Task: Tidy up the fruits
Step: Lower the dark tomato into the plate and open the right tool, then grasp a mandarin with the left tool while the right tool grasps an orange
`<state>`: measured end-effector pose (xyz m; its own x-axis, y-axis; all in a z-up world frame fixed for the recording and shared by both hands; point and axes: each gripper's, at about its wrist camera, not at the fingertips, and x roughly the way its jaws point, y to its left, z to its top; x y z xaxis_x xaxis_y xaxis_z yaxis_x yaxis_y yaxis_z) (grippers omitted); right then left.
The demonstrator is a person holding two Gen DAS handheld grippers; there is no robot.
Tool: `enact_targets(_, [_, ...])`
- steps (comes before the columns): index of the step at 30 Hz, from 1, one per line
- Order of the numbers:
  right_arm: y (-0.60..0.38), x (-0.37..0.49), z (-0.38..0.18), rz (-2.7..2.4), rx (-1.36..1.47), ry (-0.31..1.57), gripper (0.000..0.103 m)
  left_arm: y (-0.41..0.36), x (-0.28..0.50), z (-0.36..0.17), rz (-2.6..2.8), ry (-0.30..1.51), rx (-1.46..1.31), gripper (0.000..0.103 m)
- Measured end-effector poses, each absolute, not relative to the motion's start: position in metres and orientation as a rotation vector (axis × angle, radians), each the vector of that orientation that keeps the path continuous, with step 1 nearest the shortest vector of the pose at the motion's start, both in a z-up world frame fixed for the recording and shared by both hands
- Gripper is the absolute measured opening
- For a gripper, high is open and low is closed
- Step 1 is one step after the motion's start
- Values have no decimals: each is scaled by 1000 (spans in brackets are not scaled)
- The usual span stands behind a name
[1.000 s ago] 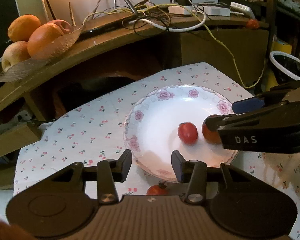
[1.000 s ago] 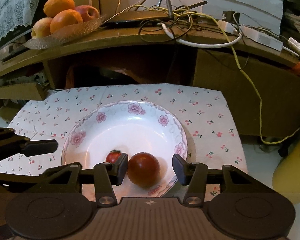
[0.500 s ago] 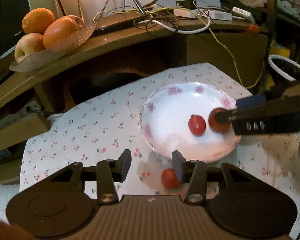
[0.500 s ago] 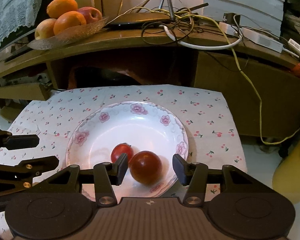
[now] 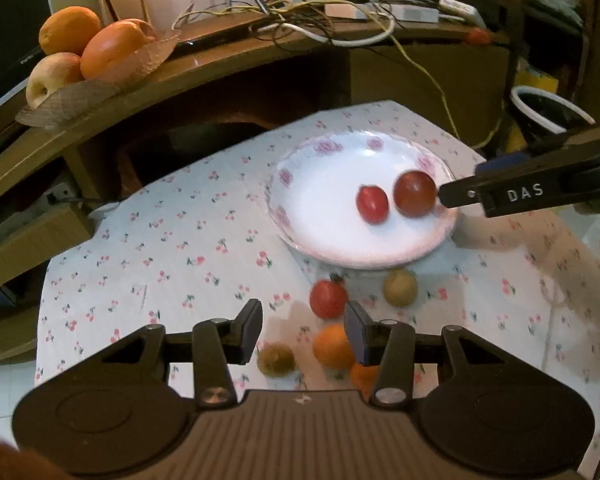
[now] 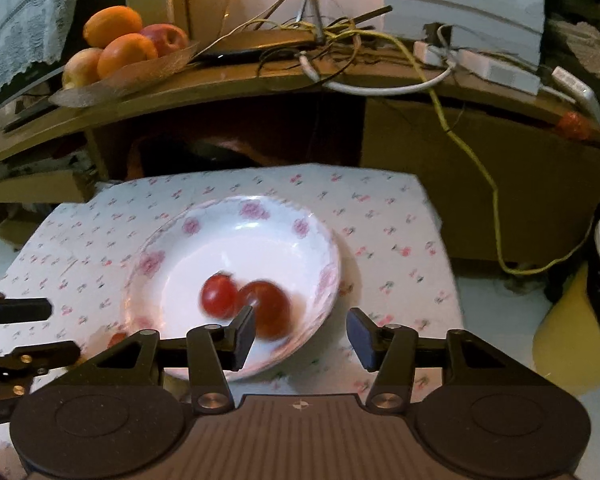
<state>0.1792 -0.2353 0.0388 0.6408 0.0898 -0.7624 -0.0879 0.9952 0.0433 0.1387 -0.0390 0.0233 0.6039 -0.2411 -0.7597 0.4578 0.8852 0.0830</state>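
Black plastic fingers on the left gripper (image 5: 303, 330) stand wide apart with nothing between them, above a round red tomato (image 5: 328, 299), a smooth orange fruit (image 5: 334, 347) and two bumpy brownish ones. The right gripper (image 6: 301, 336) is spread open and empty too. Past it, two shiny red tomatoes (image 6: 219, 295) touch inside the white flowered plate (image 6: 188, 226) on the cherry-print cloth (image 6: 380, 216).

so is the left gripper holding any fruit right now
No, the left gripper is open and empty, and the tomato and orange fruit lie loose on the cloth beyond its fingers.
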Motion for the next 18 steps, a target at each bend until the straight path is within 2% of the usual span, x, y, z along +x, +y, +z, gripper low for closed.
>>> enact_targets(18, [-187,127,39,239,-42,917,56,-19,87,12,-397,878,270,51])
